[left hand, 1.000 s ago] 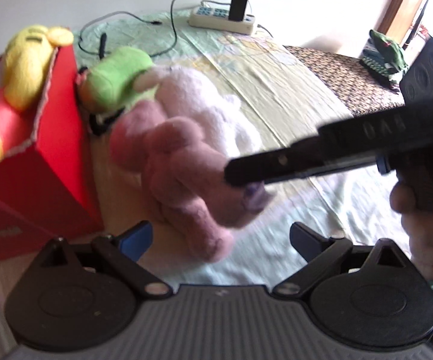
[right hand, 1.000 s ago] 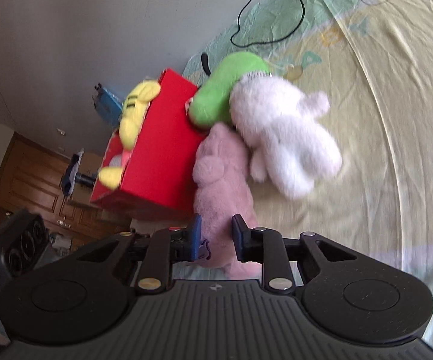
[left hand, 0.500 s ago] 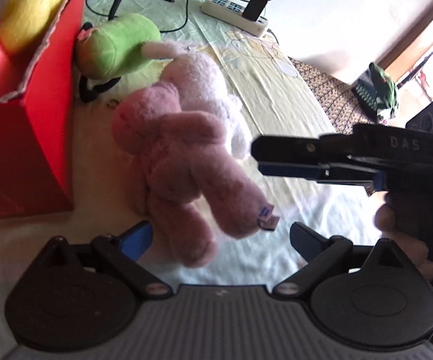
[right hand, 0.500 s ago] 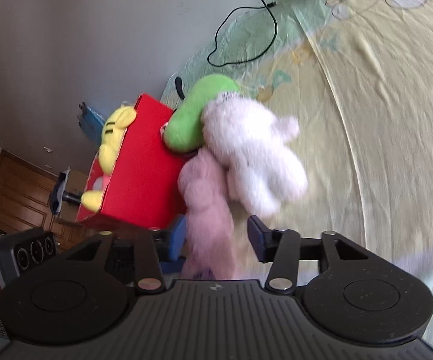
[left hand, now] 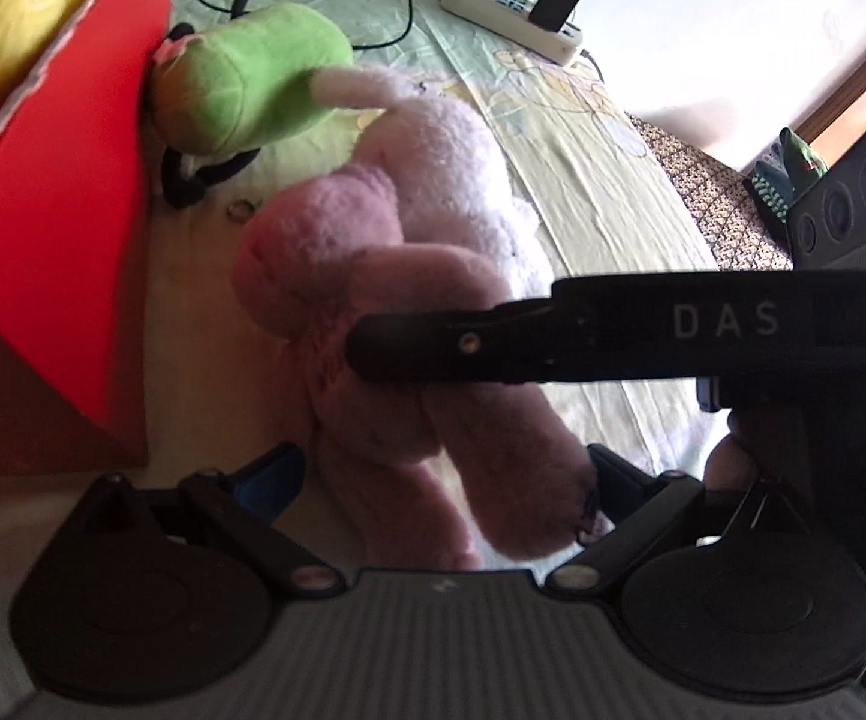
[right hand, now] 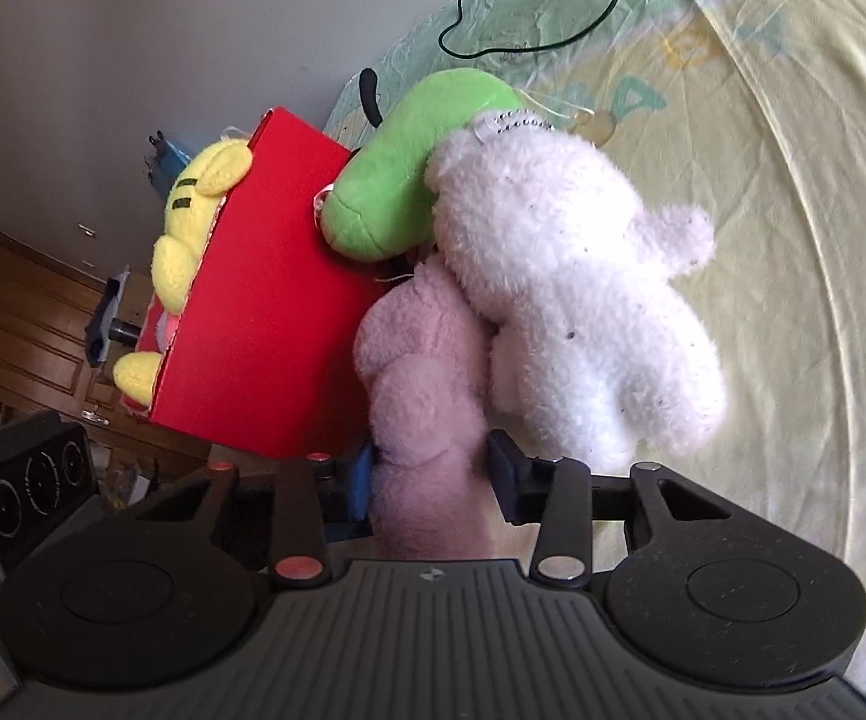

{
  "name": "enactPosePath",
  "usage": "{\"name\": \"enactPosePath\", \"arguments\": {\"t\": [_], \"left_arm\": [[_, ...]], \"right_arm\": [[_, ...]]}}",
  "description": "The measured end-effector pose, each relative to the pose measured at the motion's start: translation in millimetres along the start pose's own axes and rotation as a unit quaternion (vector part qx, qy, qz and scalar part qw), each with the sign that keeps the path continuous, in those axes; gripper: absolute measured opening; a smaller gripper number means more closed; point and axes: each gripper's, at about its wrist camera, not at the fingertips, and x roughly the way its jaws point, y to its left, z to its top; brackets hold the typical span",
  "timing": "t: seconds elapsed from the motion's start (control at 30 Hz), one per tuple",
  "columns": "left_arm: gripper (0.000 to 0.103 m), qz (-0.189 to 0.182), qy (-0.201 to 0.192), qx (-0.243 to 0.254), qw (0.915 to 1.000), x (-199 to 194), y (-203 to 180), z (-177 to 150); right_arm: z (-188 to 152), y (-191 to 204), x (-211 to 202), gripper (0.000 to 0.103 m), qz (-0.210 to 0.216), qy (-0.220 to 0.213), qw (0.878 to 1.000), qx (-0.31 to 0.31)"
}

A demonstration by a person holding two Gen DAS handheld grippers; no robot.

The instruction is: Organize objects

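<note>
Yellow plush (left hand: 31,6) in red box (left hand: 55,228): blurred, cropped by frame edge. Pink plush (left hand: 409,360) beside box: midsection hidden behind right gripper (left hand: 373,348).
</note>
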Motion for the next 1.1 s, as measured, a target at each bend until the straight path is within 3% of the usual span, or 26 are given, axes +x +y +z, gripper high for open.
{"name": "enactPosePath", "arguments": {"t": [0.7,1.1], "left_arm": [[0.100,-0.018,0.031,0.043,0.9984,-2.9,-3.0,-17.9],[0.100,-0.046,0.008,0.057,0.9973,-26.9,-6.1,-34.7]], "right_arm": [[-25.3,2.5,-25.6,0.036,0.023,-0.018,1.000,-0.004],[-35.1,-0.2,-35.3,0.035,0.031,-0.041,0.999,0.014]]}}
